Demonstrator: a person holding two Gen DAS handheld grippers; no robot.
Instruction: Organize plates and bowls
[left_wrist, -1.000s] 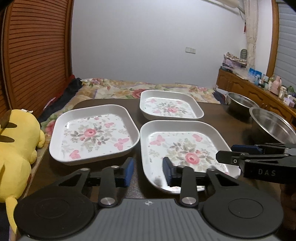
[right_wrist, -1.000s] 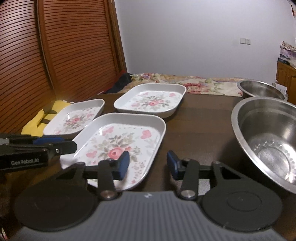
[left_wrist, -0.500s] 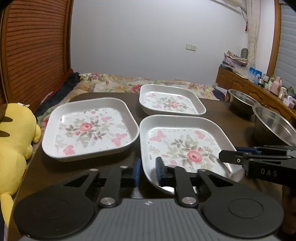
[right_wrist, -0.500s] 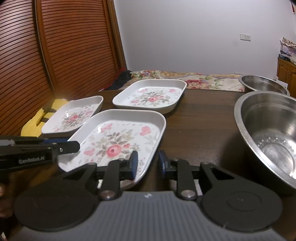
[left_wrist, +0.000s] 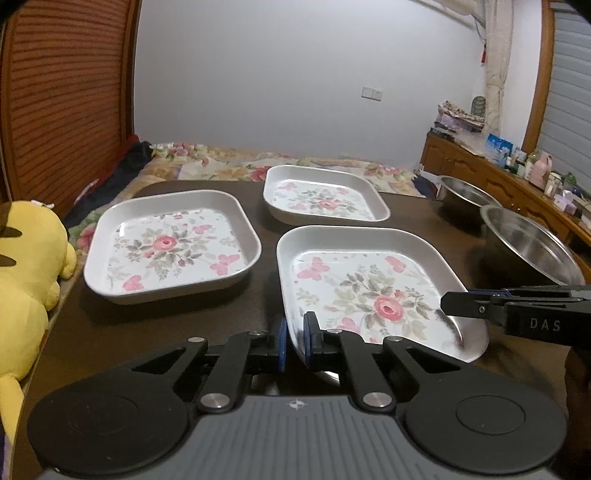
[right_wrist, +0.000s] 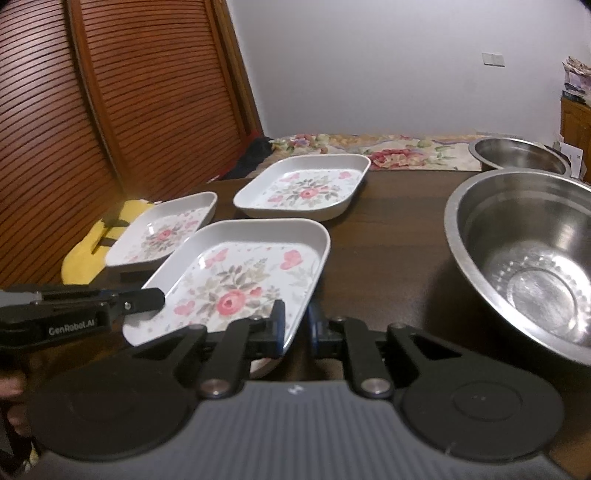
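Three white square plates with a rose pattern lie on the dark wooden table (left_wrist: 147, 332). My left gripper (left_wrist: 293, 339) is shut on the near left rim of the nearest plate (left_wrist: 369, 288). My right gripper (right_wrist: 295, 328) is shut on the near right rim of this same plate (right_wrist: 240, 280). Each gripper shows from the side in the other view: the right gripper (left_wrist: 469, 306) and the left gripper (right_wrist: 147, 299). The second plate (left_wrist: 170, 247) sits to the left, the third plate (left_wrist: 325, 195) farther back. I cannot tell whether the held plate is off the table.
A large steel bowl (right_wrist: 524, 258) stands on the table's right side, with a smaller steel bowl (right_wrist: 517, 155) behind it. A yellow plush toy (left_wrist: 26, 266) lies off the table's left edge. A bed with a floral cover lies beyond the far edge.
Both grippers stood open a second ago. They moved in over the nearest plate's near rim and closed on it, left corner and right corner.
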